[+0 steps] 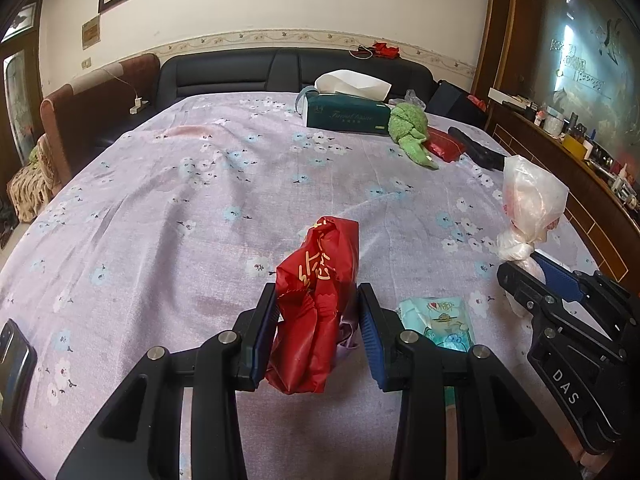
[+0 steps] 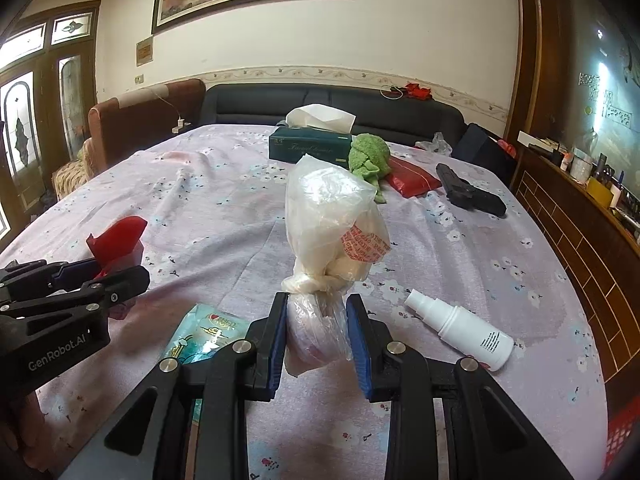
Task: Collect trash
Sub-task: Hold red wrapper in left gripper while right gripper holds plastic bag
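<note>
Two tongs (image 1: 318,332) (image 2: 316,336), each gripping trash.

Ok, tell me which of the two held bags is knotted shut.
The translucent white bag in the right gripper; the red bag in the left gripper is just crumpled.

We cannot see the lower part of the red wrapper (image 1: 316,304) where it goes down between the left claw (image 1: 318,336) pads. Under it a bit of purple stuff (image 1: 347,340) peeks out, and we cannot tell what it is. At 8 o'clock in the left view a dark phone (image 1: 14,364) is cut off by the edge. The blue tissue pack (image 1: 440,322) is partly behind the claw. In the right view the knotted clear bag (image 2: 332,232) hides part of the green toy (image 2: 366,158). The small bottles on the shelf (image 2: 592,172) at 3 o'clock are too tiny to name.
</note>
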